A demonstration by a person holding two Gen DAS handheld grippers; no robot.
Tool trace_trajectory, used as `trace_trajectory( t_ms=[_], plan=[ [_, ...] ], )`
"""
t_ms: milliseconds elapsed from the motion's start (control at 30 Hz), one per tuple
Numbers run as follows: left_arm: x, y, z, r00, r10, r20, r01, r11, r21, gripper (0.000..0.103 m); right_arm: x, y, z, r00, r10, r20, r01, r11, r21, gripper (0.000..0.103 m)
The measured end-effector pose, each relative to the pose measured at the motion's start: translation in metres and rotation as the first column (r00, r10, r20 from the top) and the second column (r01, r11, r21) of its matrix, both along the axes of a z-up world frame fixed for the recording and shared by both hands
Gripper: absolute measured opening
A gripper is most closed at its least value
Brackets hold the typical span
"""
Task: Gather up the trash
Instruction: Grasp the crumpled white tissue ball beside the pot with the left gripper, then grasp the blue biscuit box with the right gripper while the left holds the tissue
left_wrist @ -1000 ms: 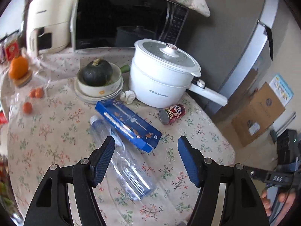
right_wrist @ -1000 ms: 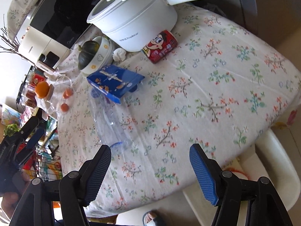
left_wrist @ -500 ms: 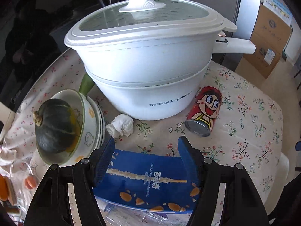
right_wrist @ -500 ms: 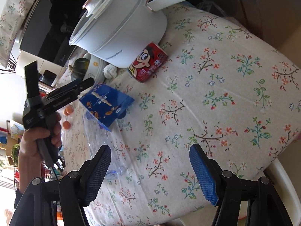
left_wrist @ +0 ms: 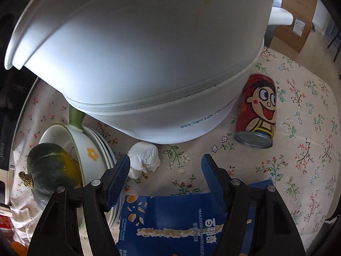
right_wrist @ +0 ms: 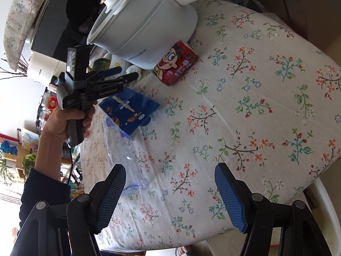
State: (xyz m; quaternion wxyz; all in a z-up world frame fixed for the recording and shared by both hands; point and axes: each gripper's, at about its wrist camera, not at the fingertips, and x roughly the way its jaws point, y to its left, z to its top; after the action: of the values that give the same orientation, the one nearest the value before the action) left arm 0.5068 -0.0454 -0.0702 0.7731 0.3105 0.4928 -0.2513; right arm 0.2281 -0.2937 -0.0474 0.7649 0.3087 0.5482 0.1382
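A crumpled white tissue [left_wrist: 145,157] lies on the floral tablecloth against the white pot's base. My left gripper [left_wrist: 166,166] is open, low over the table, with the tissue just ahead of its left finger; it also shows in the right wrist view [right_wrist: 125,74]. A red cartoon can [left_wrist: 257,113] lies on its side to the right, also in the right wrist view [right_wrist: 177,64]. A blue biscuit box [left_wrist: 183,224] lies under the left gripper [right_wrist: 130,108]. A clear plastic bottle [right_wrist: 125,149] lies beside the box. My right gripper [right_wrist: 170,181] is open and empty above the table's near edge.
A large white electric pot [left_wrist: 138,53] fills the view just beyond the left gripper. A bowl holding a dark green squash [left_wrist: 51,170] stands at the left. A microwave [right_wrist: 55,29] stands behind the pot. A cardboard box [left_wrist: 296,12] sits on the floor.
My left gripper has moved forward and down over the blue box, close to the tissue and pot. My right gripper has drifted slightly closer over the table edge.
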Motion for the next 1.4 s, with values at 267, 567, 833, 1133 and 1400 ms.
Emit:
trace_trajectory(
  t_ms=[267,567,833,1133,1400],
  plan=[
    [0.007,0.012,-0.007,0.991,-0.12,0.057,0.118,0.992,0.039,0.072,-0.001,0.001,-0.001,1.0,0.001,-0.003,-0.001,1.0,-0.001,0.074],
    [0.018,0.007,-0.033,0.985,-0.155,0.078,0.148,0.985,0.086,0.071,-0.001,0.01,-0.004,1.0,0.005,-0.003,-0.005,1.0,-0.006,0.074],
    [0.034,0.019,-0.028,0.991,-0.08,0.109,0.07,0.993,0.096,0.025,0.003,0.016,-0.011,1.0,0.006,-0.017,-0.006,1.0,-0.01,0.074],
    [0.027,0.028,-0.025,0.994,-0.015,0.106,0.008,0.998,0.061,0.022,-0.002,0.025,-0.005,1.0,0.024,0.006,-0.024,1.0,-0.017,0.074],
    [-0.022,0.053,0.035,0.992,0.078,0.094,-0.054,0.97,-0.237,0.022,0.003,0.031,0.001,0.997,0.053,0.058,-0.047,0.993,-0.111,0.074]
  ],
)
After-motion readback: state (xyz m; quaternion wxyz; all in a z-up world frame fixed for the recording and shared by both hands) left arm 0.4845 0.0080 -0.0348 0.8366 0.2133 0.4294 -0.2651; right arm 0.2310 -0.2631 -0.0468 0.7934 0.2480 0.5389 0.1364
